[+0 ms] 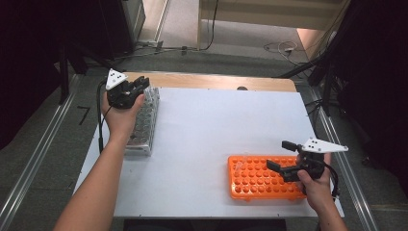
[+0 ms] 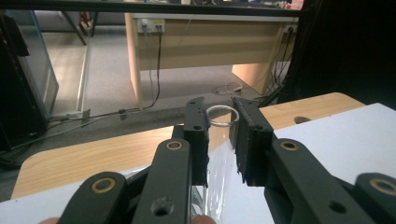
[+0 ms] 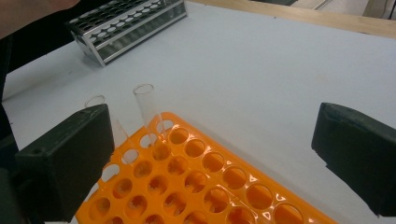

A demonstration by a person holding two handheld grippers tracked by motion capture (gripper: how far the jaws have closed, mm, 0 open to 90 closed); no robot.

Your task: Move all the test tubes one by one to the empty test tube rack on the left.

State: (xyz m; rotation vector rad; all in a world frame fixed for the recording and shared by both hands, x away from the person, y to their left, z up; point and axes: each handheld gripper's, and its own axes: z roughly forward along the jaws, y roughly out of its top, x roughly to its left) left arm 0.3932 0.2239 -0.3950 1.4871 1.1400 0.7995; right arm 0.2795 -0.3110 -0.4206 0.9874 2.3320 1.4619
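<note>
Tubes (image 3: 148, 116) upright in orange rack (image 3: 201, 186)

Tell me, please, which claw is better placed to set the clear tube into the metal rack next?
The left claw: it is already shut on the clear tube and sits over the metal rack. The right claw is open over the orange rack.

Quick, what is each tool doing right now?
Left tool: closed on a clear test tube.
Right tool: open, holding nothing, above the orange rack.
</note>
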